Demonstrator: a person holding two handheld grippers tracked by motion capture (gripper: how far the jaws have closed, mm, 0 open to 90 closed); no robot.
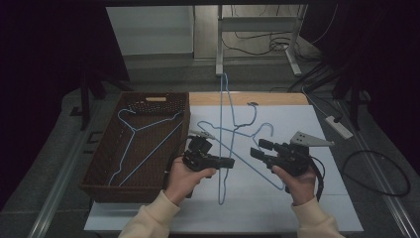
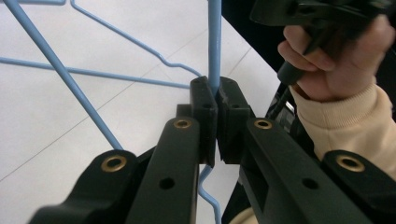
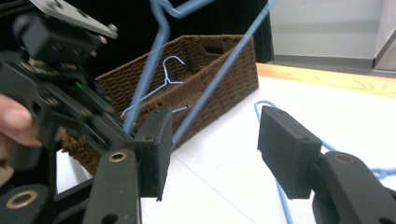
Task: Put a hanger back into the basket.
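Note:
A blue wire hanger point(image 1: 221, 114) stands tilted above the white table top point(image 1: 297, 198). My left gripper point(image 1: 231, 162) is shut on it; in the left gripper view the pads pinch its thin wire point(image 2: 215, 56) at the left gripper's point(image 2: 215, 95) tip. My right gripper point(image 1: 258, 148) hovers just to the right, open, and in the right gripper view the right gripper point(image 3: 215, 151) has nothing between its pads. The held hanger's wires point(image 3: 215, 79) cross behind its left jaw. More blue hangers point(image 1: 257, 130) lie tangled on the table. Another hanger point(image 1: 143, 130) lies in the brown wicker basket point(image 1: 101, 171).
The basket point(image 3: 219, 65) takes up the table's left side. A wooden strip point(image 1: 277, 98) runs along the far edge. Beyond it stand desk legs point(image 1: 219, 44) and floor cables. A white power strip point(image 1: 339, 126) lies on the floor at the right.

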